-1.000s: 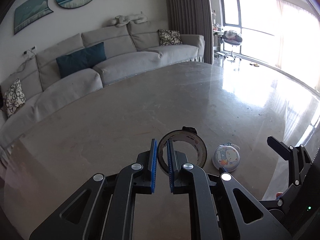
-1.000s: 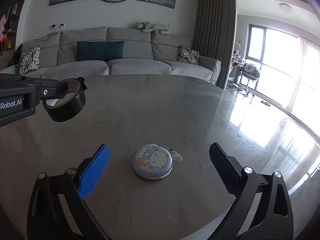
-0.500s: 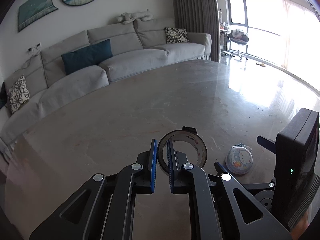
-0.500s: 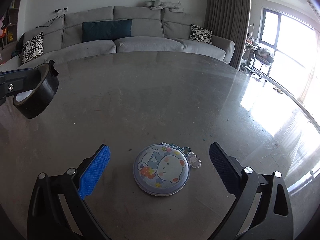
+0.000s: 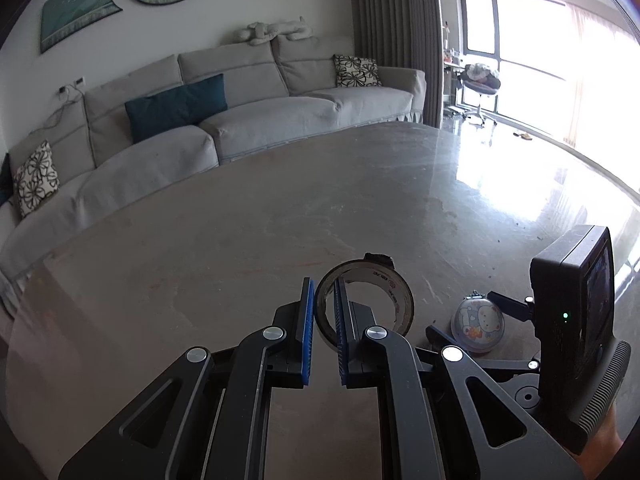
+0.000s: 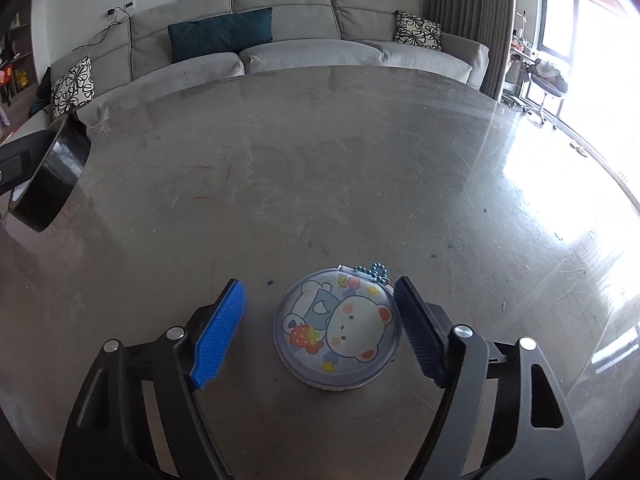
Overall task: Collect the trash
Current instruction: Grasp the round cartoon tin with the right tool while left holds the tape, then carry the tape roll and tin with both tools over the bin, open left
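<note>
My left gripper (image 5: 323, 300) is shut on the wall of a black tape roll (image 5: 380, 300) and holds it above the stone table (image 5: 240, 220). The roll also shows at the left edge of the right wrist view (image 6: 52, 176). A round flat case with a cartoon bear print (image 6: 338, 330) and a small bead charm lies on the table. My right gripper (image 6: 320, 304) is open, low over the table, with one finger on each side of the case. The case also shows in the left wrist view (image 5: 476, 326), between the right gripper's fingers.
A long grey sofa (image 6: 280, 52) with cushions stands beyond the table's far edge. A window and a chair (image 5: 480, 84) are at the far right. The table's right side glares with sunlight.
My right gripper has moved forward and down, so the bear case now sits between its open fingers. My left gripper still holds the tape roll, drifting left in the right wrist view.
</note>
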A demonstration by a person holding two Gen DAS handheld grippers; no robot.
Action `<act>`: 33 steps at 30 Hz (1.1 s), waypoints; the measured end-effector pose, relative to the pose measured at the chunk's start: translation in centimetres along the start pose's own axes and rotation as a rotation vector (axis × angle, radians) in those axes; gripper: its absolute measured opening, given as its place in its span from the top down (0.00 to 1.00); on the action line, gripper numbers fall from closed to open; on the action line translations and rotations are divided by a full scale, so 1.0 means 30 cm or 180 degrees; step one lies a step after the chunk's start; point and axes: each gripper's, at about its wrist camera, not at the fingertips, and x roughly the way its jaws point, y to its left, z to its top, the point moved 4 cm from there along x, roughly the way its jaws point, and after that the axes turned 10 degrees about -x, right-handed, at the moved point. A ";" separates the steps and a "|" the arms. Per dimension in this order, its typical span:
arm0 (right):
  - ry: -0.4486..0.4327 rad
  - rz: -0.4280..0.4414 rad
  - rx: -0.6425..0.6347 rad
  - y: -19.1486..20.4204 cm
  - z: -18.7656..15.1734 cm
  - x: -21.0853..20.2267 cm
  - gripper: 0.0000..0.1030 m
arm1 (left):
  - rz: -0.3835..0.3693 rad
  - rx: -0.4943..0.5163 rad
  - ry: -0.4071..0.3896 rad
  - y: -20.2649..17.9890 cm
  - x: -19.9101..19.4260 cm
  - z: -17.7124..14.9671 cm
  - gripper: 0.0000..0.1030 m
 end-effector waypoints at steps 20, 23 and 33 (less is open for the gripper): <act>-0.0318 -0.0261 -0.0148 0.004 -0.032 -0.217 0.46 | -0.0167 0.0125 -0.0029 -0.026 -0.039 -0.014 0.89; -0.0395 -0.0371 -0.0147 -0.006 -0.049 -0.293 0.46 | -0.0251 0.0178 -0.0051 -0.052 -0.062 -0.023 0.89; -0.0413 -0.0721 0.0025 -0.080 -0.158 -0.494 0.46 | -0.0776 0.0597 -0.0015 -0.260 -0.172 -0.127 0.89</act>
